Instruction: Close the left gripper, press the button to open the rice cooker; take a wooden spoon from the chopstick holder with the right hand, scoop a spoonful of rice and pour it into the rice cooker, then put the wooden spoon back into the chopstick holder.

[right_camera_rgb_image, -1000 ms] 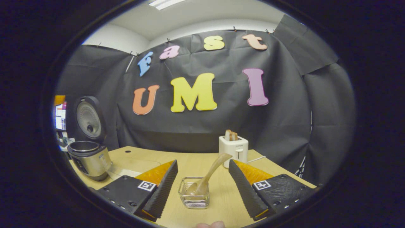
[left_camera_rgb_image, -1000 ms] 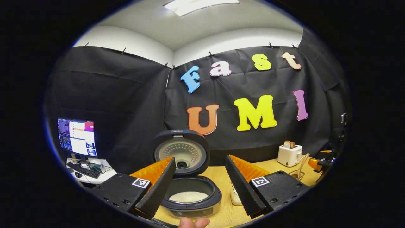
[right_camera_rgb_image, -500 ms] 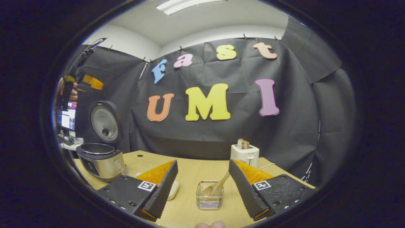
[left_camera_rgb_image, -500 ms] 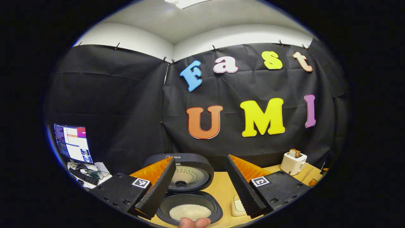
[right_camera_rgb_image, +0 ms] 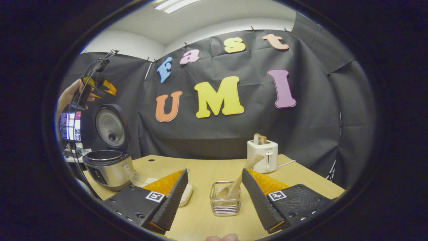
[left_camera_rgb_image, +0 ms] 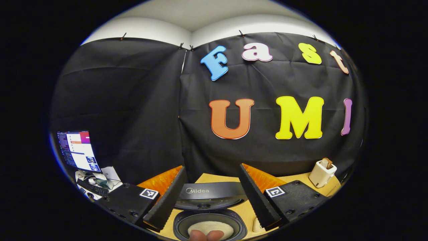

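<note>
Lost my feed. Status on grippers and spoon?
Both grippers open, holding nothing. Rice cooker lid up, rice inside. Wooden spoon in chopstick holder, between right gripper fingers. Nothing blocking.

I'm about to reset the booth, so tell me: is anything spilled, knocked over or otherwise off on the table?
Nothing stands out. The rice cooker stands upright with its lid open and rice inside the pot. The spoon leans in its holder, and the toaster is upright. No spilled rice shows on the table.
</note>
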